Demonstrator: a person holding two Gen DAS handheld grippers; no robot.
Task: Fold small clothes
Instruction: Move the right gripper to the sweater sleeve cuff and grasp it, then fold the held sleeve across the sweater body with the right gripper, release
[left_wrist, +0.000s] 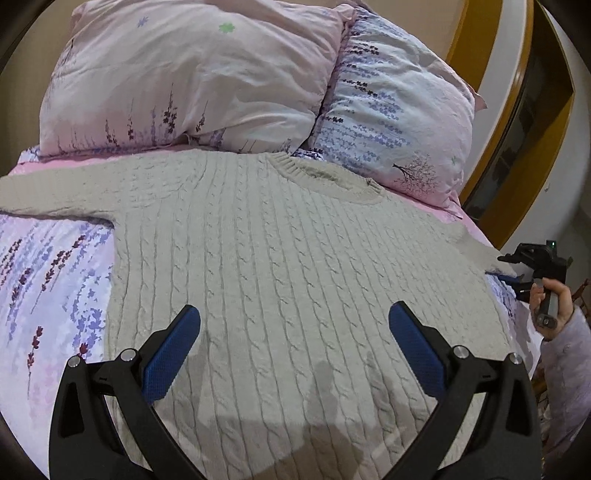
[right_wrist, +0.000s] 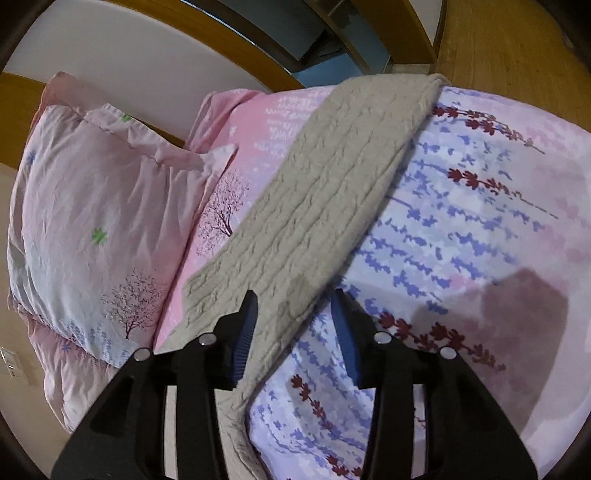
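Note:
A beige cable-knit sweater lies flat on the bed, neck towards the pillows, one sleeve stretched out to the left. My left gripper is open and hovers over the sweater's lower body, holding nothing. My right gripper is open, its blue pads on either side of the sweater's right sleeve, which runs away towards the bed's edge. The right gripper also shows in the left wrist view at the sweater's right sleeve.
Two floral pillows lie at the head of the bed. The pink and lilac floral sheet covers the bed. A wooden headboard and wooden floor border the bed.

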